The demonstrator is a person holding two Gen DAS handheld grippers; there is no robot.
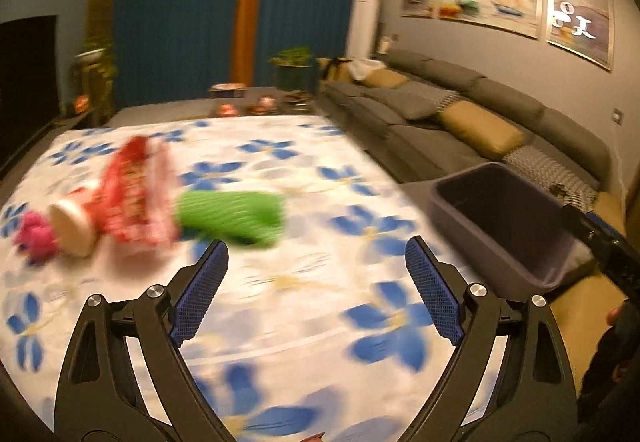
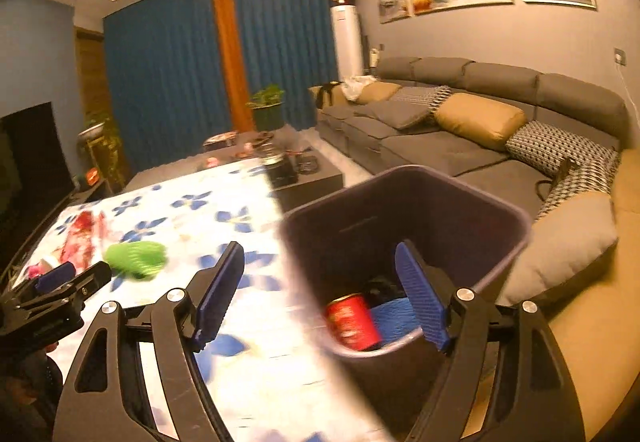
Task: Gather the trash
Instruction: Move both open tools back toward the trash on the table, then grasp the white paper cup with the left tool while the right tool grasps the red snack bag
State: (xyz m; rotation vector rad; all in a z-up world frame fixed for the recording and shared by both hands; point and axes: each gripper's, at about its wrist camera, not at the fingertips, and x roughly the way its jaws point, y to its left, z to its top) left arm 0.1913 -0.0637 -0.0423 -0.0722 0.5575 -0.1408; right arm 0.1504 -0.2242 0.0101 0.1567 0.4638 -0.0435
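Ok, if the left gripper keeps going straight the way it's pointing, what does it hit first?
Probably the green ribbed roll lying on the white blue-flowered tablecloth: it sits just beyond the open left gripper, slightly left of centre. Motion blur makes depth uncertain, so the left gripper might meet the cloth first.

Your bench (image 1: 304,306) wears a white cloth printed with blue flowers. On it, toward the far left, you have a green ribbed item (image 1: 230,216), a red patterned wrapper (image 1: 136,194), a cream-ended cup (image 1: 74,228) on its side and a pink clump (image 1: 34,236), all blurred.

Each hand-held gripper (image 1: 316,262) has black arms, silver screws, blue textured pads (image 1: 200,294).
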